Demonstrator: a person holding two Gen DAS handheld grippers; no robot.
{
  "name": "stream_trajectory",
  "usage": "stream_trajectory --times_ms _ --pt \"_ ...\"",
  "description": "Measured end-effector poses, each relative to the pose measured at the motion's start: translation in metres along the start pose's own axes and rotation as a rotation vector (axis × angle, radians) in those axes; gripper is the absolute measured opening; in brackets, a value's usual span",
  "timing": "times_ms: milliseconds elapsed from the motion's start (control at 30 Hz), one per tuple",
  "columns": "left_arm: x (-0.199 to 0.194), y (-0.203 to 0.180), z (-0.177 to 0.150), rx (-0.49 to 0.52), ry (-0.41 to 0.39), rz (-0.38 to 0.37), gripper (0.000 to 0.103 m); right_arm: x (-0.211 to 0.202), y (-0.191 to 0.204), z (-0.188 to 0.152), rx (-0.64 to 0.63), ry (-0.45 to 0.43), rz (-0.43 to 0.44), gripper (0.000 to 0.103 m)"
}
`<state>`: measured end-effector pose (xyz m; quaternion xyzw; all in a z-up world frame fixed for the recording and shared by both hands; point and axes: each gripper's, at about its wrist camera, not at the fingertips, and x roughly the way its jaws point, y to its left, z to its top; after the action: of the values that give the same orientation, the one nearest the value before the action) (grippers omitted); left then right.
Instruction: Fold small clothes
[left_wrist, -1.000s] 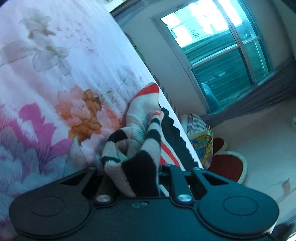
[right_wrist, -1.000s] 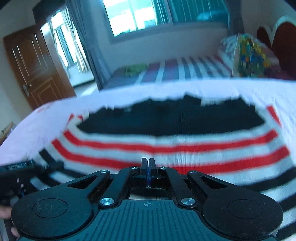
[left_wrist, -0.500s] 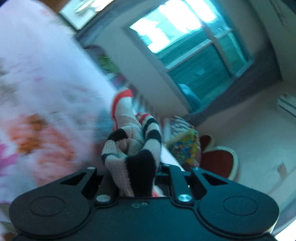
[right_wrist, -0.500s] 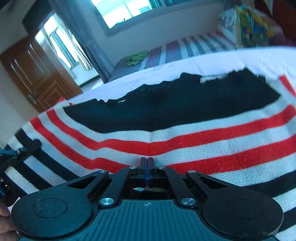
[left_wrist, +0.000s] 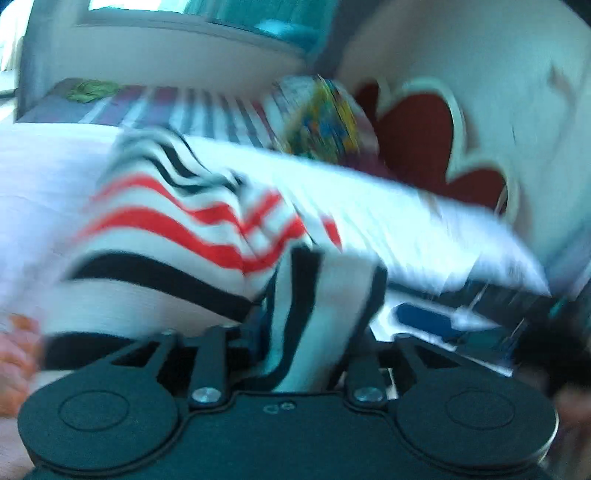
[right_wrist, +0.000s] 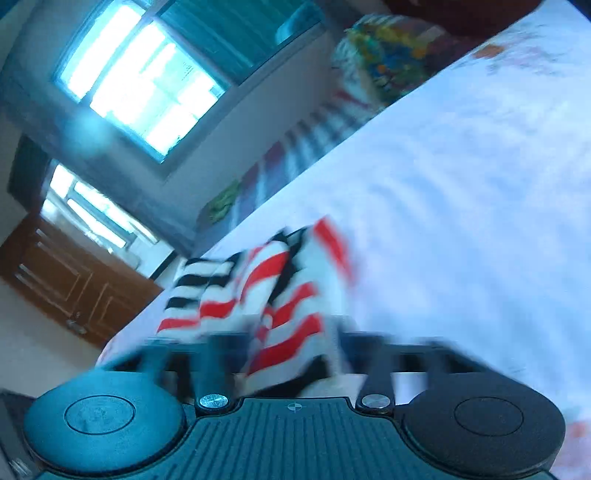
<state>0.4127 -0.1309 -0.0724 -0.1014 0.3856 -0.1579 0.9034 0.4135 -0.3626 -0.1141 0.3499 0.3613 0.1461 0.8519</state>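
Sweater (left_wrist: 166, 236), knitted, with red, black and white stripes: lying bunched on the white floral bedsheet (left_wrist: 44, 177), just in front of both tongs. Seen from the left wrist, reaching from the left gripper (left_wrist: 317, 314) away to the upper left, with the long axis slanting that way and the stripes crossing it in waves. Sending one narrow part, black and white, straight down between the two fingers and in under the gripper body.

Left gripper: opening its jaws at this moment, standing now at a middle width. Keeping the striped part between the fingers; not showing clearly, because of the blur, whether the pads are pressing on it.

From the right wrist, sweater (right_wrist: 280, 295) heaping up directly before the right gripper (right_wrist: 295, 343), with its long axis slanting from the jaws up and to the left, towards the near edge of the bedsheet (right_wrist: 461, 184). Showing red stripes near the jaws and black stripes at the far left end. Hanging with one fold between the fingers.

Right gripper: opening its jaws too, standing wide, with both fingers smeared by motion. Having the loose red and white fold between them, apparently without pressing.

Beyond the bedsheet: a second bed with a striped cover (left_wrist: 192, 107), a colourful pillow (left_wrist: 321, 114), a bright window (right_wrist: 140, 81) and a brown wooden door (right_wrist: 66, 280).
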Motion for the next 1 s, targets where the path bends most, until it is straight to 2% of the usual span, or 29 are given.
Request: stream_trajectory --times_ms 33,67,133,233,333,400,500,600,733,767,800,933,967,1000 --pt "0.001 -0.016 -0.007 0.055 -0.020 0.017 0.061 -0.009 -0.008 0.005 0.010 -0.009 0.010 0.070" --pt "-0.002 -0.028 -0.010 0.088 -0.031 0.003 0.067 -0.015 -0.012 0.008 0.013 -0.007 0.021 0.070" --pt "-0.014 -0.040 -0.010 0.113 -0.054 -0.048 0.072 -0.025 -0.017 0.012 0.016 -0.012 0.043 0.070" --pt "-0.049 -0.041 -0.011 0.124 -0.135 -0.119 0.072 -0.029 -0.016 0.015 0.045 -0.006 0.100 0.070" --pt "-0.084 -0.013 -0.004 0.062 -0.224 -0.046 0.072 -0.023 -0.005 0.014 0.041 0.039 0.142 0.070" --pt "-0.098 0.025 0.002 -0.010 -0.261 0.046 0.072 -0.016 0.005 0.006 0.021 0.081 0.154 0.070" --pt "-0.095 0.077 0.007 -0.104 -0.199 0.135 0.069 0.001 0.013 0.000 0.012 0.135 0.153 0.070" --pt "-0.082 0.106 0.002 -0.167 -0.151 0.145 0.065 0.017 0.016 -0.007 0.008 0.179 0.149 0.070" --pt "-0.071 0.121 -0.010 -0.223 -0.132 0.113 0.067 0.036 0.023 -0.017 -0.037 0.235 0.078 0.069" --pt "-0.071 0.124 -0.013 -0.230 -0.133 0.110 0.067 0.039 0.025 -0.019 -0.048 0.241 0.061 0.064" --pt "-0.069 0.125 -0.016 -0.233 -0.129 0.110 0.067 0.040 0.027 -0.021 -0.058 0.247 0.047 0.063" --pt "-0.064 0.138 -0.027 -0.264 -0.109 0.093 0.069 0.052 0.037 -0.026 -0.090 0.266 0.029 0.060" --pt "-0.064 0.140 -0.027 -0.270 -0.107 0.086 0.070 0.054 0.039 -0.028 -0.088 0.275 0.033 0.055" --pt "-0.063 0.143 -0.028 -0.276 -0.105 0.082 0.071 0.056 0.041 -0.029 -0.094 0.276 0.030 0.043"
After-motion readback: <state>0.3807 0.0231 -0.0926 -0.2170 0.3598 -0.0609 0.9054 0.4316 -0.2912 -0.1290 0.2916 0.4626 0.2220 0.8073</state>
